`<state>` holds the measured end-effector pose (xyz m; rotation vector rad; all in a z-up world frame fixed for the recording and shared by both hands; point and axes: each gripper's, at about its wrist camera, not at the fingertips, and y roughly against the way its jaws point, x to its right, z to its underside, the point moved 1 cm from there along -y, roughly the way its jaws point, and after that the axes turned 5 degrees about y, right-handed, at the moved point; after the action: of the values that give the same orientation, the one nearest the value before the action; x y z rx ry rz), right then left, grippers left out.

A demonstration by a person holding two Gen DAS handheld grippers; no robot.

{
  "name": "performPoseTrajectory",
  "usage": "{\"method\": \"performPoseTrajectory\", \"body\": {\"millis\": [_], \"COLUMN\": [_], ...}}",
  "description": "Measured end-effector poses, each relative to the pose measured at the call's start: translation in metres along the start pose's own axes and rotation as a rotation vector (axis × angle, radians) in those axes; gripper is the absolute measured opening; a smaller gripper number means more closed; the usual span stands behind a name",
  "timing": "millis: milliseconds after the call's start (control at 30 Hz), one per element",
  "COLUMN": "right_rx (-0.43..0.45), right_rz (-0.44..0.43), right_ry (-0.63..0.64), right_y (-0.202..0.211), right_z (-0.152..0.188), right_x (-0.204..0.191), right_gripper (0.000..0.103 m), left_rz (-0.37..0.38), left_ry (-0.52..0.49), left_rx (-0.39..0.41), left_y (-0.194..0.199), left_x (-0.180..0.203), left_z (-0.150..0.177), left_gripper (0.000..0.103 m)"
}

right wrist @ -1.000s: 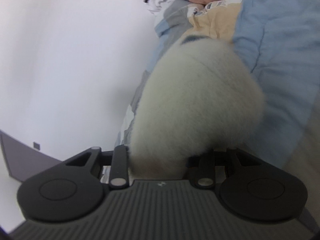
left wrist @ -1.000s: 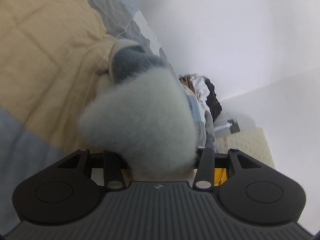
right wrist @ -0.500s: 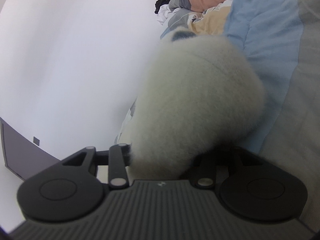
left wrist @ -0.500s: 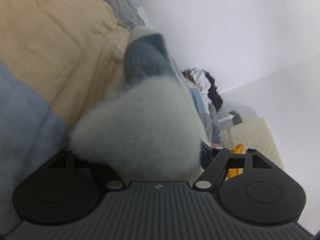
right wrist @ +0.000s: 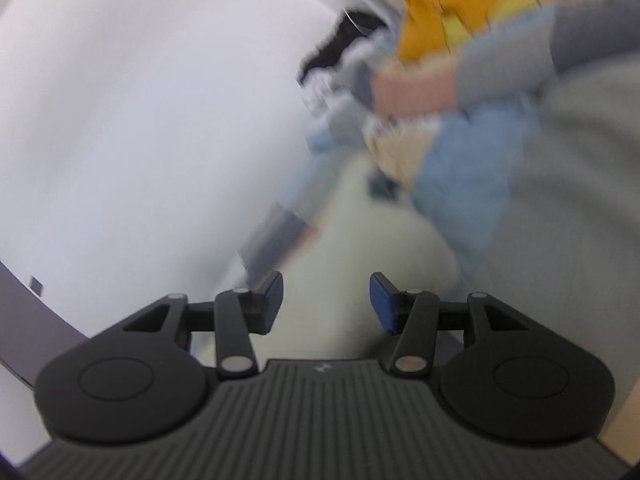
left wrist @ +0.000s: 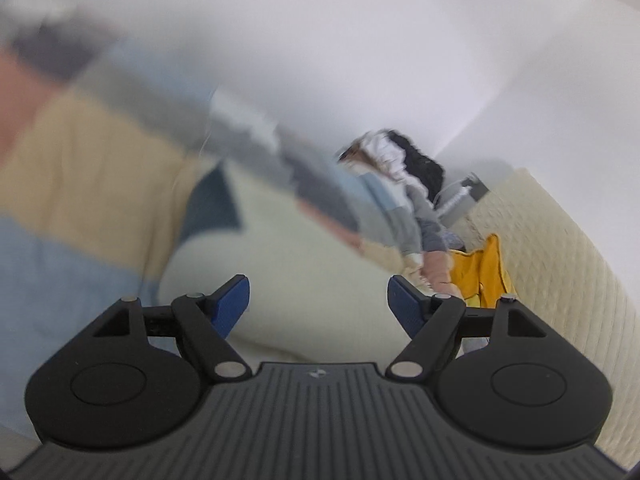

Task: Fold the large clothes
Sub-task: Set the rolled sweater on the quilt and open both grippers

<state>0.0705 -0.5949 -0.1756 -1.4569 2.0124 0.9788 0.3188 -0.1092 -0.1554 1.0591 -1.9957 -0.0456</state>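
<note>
Left wrist: left gripper (left wrist: 318, 304) released fleece garment (left wrist: 288, 264) | right gripper (right wrist: 326, 300) likewise, jaws opening.

Right gripper (right wrist: 326, 300) opening, nothing pinched — cream fleece (right wrist: 360, 240) beyond, blurred

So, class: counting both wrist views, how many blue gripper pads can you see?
4. The left gripper shows two blue pads, one each side of the cream fleece. The right gripper shows two more. Its jaws are opening, nothing clamped.

No readable text, labels, brands, numbers or signs in either view
</note>
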Motion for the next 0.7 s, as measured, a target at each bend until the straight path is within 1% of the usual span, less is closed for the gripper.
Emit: {"method": "performPoseTrajectory", "body": {"millis": [67, 200, 300, 367, 467, 600, 700], "right_rx": [0.036, 0.107, 0.142, 0.161, 0.168, 0.132, 0.117], "right_rz": [-0.031, -0.084, -0.088, -0.099, -0.085, -0.087, -0.103], "right_ry": [0.025, 0.091, 0.160, 0.219, 0.337, 0.456, 0.512], "right_y": [0.017, 0.053, 0.085, 0.106, 0.130, 0.156, 0.170], "right_z": [-0.016, -0.041, -0.052, -0.053, -0.050, -0.035, -0.019], "right_x": [-0.018, -0.058, -0.087, -0.104, -0.127, -0.146, -0.153], "right_gripper": [0.052, 0.052, 0.052, 0.052, 0.052, 0.052, 0.052], "left_rz": [0.000, -0.011, -0.029, -0.051, -0.067, -0.102, -0.121], "left_ry": [-0.070, -0.176, -0.236, -0.277, -0.332, -0.411, -0.462], "left_rx": [0.022, 0.063, 0.083, 0.099, 0.112, 0.117, 0.124], "left_y": [0.037, 0.087, 0.119, 0.133, 0.159, 0.187, 0.203], "left_x": [0.029, 0.074, 0.101, 0.118, 0.138, 0.158, 0.168], "left_z": [-0.002, -0.006, -0.003, -0.001, 0.010, 0.029, 0.043], "left_gripper": [0.080, 0.080, 0.080, 0.080, 0.081, 0.081, 0.081]}}
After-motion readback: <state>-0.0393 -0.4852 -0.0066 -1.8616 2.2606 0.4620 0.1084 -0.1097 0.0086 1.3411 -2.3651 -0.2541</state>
